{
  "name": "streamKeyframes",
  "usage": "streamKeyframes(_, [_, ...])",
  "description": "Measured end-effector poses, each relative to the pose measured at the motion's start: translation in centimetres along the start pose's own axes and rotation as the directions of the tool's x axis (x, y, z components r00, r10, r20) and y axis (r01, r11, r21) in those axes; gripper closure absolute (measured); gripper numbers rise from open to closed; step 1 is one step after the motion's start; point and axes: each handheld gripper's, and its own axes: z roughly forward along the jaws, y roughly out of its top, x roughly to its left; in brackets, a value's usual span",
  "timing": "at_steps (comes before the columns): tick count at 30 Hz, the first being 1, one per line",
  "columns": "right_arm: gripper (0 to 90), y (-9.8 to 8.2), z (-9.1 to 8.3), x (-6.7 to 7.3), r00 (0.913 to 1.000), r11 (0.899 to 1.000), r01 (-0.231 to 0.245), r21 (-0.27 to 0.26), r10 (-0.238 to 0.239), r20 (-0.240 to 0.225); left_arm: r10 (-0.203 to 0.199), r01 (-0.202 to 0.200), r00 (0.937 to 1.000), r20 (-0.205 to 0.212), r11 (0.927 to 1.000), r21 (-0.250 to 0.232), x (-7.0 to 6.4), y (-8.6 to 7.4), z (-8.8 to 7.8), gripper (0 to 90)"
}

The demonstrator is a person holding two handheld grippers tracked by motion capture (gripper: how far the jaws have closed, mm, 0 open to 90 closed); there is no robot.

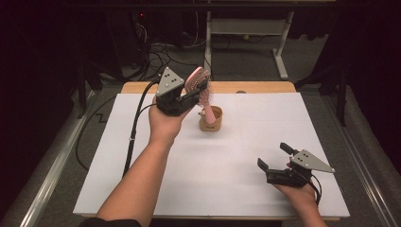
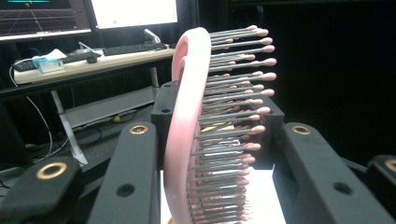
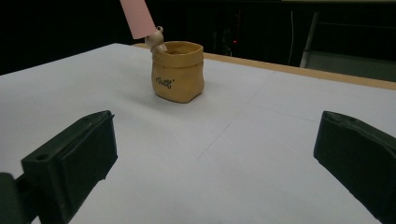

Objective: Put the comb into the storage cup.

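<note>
A pink hairbrush (image 1: 199, 84) with metal bristles is clamped by its head in my left gripper (image 1: 191, 96), raised above the table's back middle. In the left gripper view the brush head (image 2: 184, 135) stands between the two black jaws, bristles to the right, and my left gripper (image 2: 215, 123) is shut on it. The brush handle (image 3: 136, 17) points down and ends just above the rim of a small tan sack-shaped pot (image 1: 211, 120). The pot (image 3: 178, 72) stands upright on the white sheet. My right gripper (image 1: 274, 155) rests low at the front right, open and holding nothing; the right gripper view (image 3: 215, 154) looks toward the pot.
A white sheet (image 1: 236, 156) covers the wooden table (image 1: 265, 87). A black cable (image 1: 135, 127) trails from the left gripper over the table's left side. Beyond the table are a desk frame (image 1: 283, 52), floor cables, monitors and a keyboard (image 2: 133, 48).
</note>
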Motion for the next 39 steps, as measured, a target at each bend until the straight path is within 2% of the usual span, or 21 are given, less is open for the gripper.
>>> streamKeyframes(9, [0.0,0.0,0.1,0.0,0.9999,1.000,-0.009,0.003,0.009,-0.006,0.006,-0.006,0.9999,-0.012,0.9999,-0.010,0.2,1.0,0.6,63.7])
streamKeyframes(15, [0.0,0.0,0.0,0.0,1.0000,1.000,-0.006,-0.003,0.006,-0.003,0.025,-0.025,0.9996,-0.014,0.9996,-0.009,0.1,1.5,1.1,63.7])
streamKeyframes(17, [0.0,0.0,0.0,-0.1,1.0000,1.000,-0.006,-0.007,0.006,-0.004,0.018,-0.018,0.9998,-0.013,0.9997,-0.015,0.1,1.6,1.4,63.7])
streamKeyframes(25, [0.0,0.1,-0.1,-0.1,1.0000,1.000,0.002,-0.014,-0.002,-0.006,0.011,-0.011,0.9999,-0.012,0.9999,0.011,0.3,1.0,3.1,63.7])
streamKeyframes(39, [0.0,0.1,-0.2,0.1,0.9999,1.000,-0.003,-0.022,0.002,-0.013,-0.004,0.005,0.9992,-0.040,0.9997,0.025,0.9,0.6,4.4,63.7])
